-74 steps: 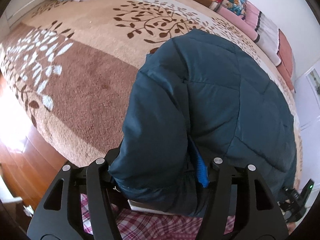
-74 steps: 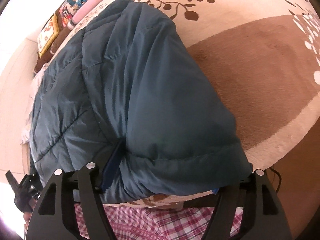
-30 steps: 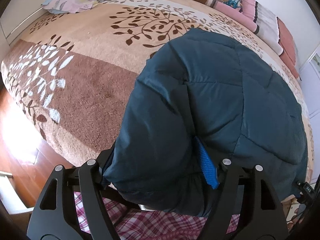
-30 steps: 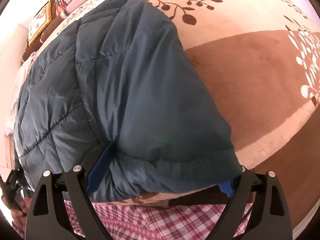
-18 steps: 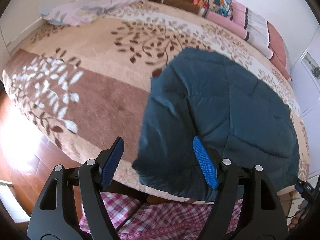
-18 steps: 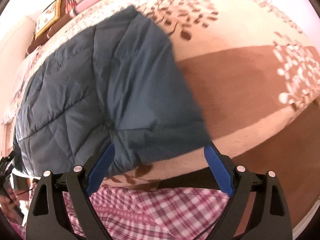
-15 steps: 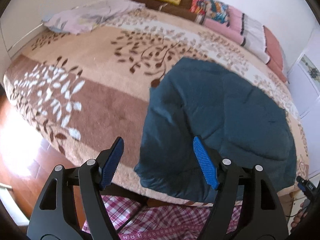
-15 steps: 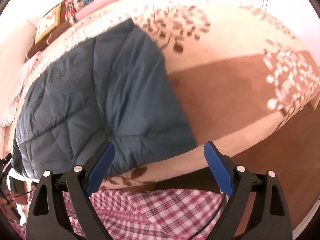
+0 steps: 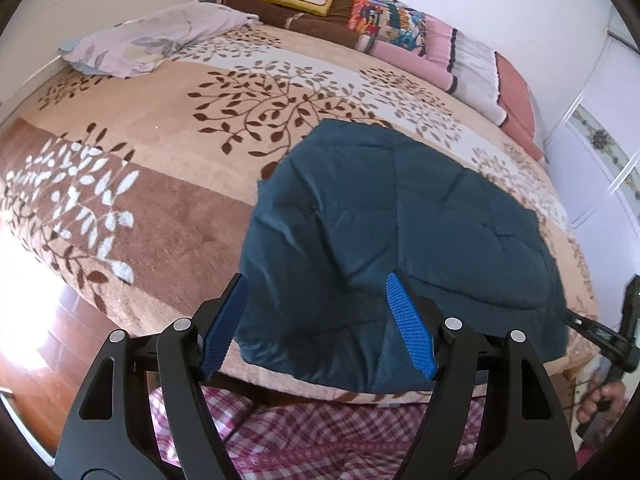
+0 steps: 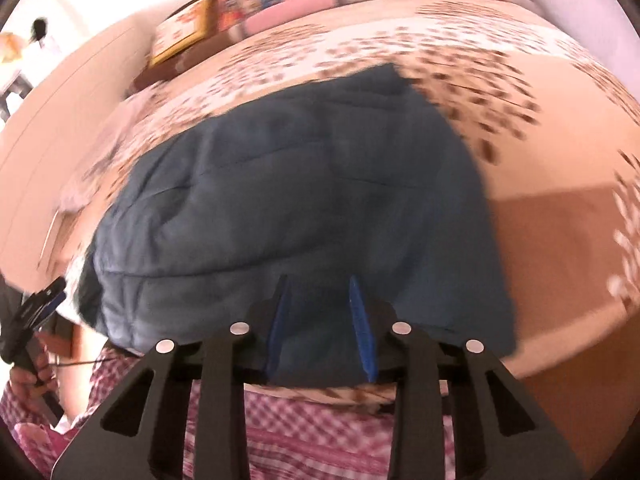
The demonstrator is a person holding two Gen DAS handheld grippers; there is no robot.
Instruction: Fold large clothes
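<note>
A dark teal quilted jacket (image 9: 400,232) lies folded in a bundle near the front edge of the bed. My left gripper (image 9: 316,328) hovers open above its near edge, and its blue pads (image 9: 410,332) are clear of the cloth. In the blurred right wrist view the jacket (image 10: 300,200) lies below my right gripper (image 10: 320,328). Its jaws are closing with a narrow gap left and nothing between them. The right gripper (image 9: 616,336) also shows at the far right of the left wrist view, held in a hand.
The bed wears a beige and brown blanket (image 9: 168,128) with a leaf pattern. Pillows (image 9: 400,24) line the head end and a lilac cloth (image 9: 152,40) lies at the back left. Wooden floor (image 9: 60,344) runs beside the bed. Pink checked clothing (image 9: 320,436) on the person fills the bottom.
Both grippers have let go of the jacket and drawn back and up from it. The right jaws have narrowed, and the right view has swung across the bed.
</note>
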